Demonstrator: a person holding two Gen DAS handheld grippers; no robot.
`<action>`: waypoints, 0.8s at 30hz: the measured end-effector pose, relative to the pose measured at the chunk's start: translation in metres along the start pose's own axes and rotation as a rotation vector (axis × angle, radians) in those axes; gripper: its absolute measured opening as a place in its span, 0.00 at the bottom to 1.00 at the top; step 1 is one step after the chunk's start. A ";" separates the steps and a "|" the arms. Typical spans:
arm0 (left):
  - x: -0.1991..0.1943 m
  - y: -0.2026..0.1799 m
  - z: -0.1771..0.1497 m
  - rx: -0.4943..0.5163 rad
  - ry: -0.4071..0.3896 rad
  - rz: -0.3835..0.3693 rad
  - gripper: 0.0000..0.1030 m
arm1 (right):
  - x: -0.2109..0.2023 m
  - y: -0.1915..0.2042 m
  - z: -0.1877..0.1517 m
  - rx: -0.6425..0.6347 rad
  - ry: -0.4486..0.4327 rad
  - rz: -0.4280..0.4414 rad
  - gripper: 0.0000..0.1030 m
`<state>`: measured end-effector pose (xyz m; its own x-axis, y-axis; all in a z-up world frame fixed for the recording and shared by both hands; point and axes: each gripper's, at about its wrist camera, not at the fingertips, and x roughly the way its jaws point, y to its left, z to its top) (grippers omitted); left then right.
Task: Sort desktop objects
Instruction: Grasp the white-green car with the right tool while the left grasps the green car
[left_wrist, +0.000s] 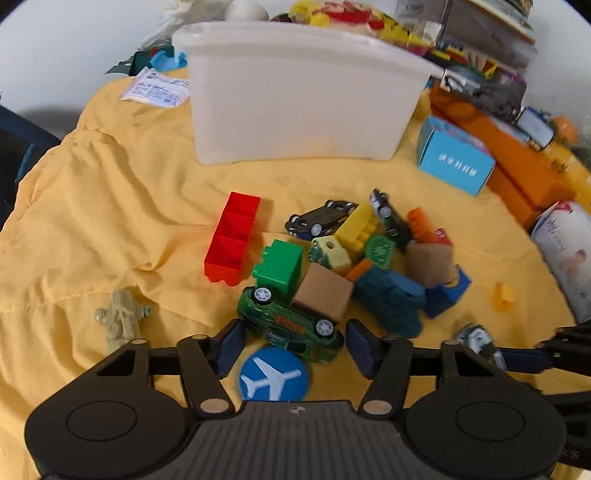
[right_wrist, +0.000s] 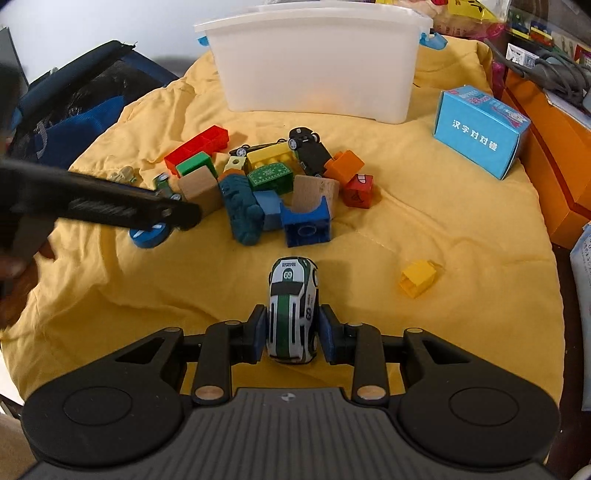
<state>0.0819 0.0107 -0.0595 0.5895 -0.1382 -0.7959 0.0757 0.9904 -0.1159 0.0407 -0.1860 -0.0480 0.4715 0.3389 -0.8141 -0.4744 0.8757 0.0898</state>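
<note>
A pile of toys lies on the yellow cloth (left_wrist: 110, 206): a red brick (left_wrist: 232, 238), a green brick (left_wrist: 279, 267), a wooden block (left_wrist: 323, 293), dark blue blocks and toy cars. My left gripper (left_wrist: 291, 349) is open, its pads on either side of a green toy car (left_wrist: 291, 326) lying on its side. A blue round airplane disc (left_wrist: 273, 374) lies under it. My right gripper (right_wrist: 293, 334) has its pads against both sides of a white and green toy car (right_wrist: 293, 308). The left gripper (right_wrist: 177, 218) also shows in the right wrist view.
A white plastic bin (left_wrist: 299, 96) stands behind the pile, also in the right wrist view (right_wrist: 317, 59). A light blue box (right_wrist: 480, 131) and orange boxes (left_wrist: 517, 166) sit at the right. A small yellow piece (right_wrist: 419, 277) lies apart. A pale figurine (left_wrist: 120, 317) lies at the left.
</note>
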 end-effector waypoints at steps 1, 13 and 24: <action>0.002 0.000 0.000 0.018 -0.006 0.003 0.52 | -0.001 0.000 -0.001 -0.007 -0.003 -0.001 0.33; -0.040 -0.027 -0.030 0.455 0.075 -0.043 0.27 | -0.001 0.000 -0.006 -0.052 -0.012 0.003 0.34; -0.055 -0.047 -0.033 0.338 0.016 -0.062 0.49 | 0.003 0.003 -0.001 -0.094 -0.012 -0.002 0.35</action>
<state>0.0192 -0.0286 -0.0303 0.5625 -0.1959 -0.8032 0.3750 0.9263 0.0367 0.0403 -0.1826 -0.0503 0.4809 0.3415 -0.8075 -0.5406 0.8406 0.0335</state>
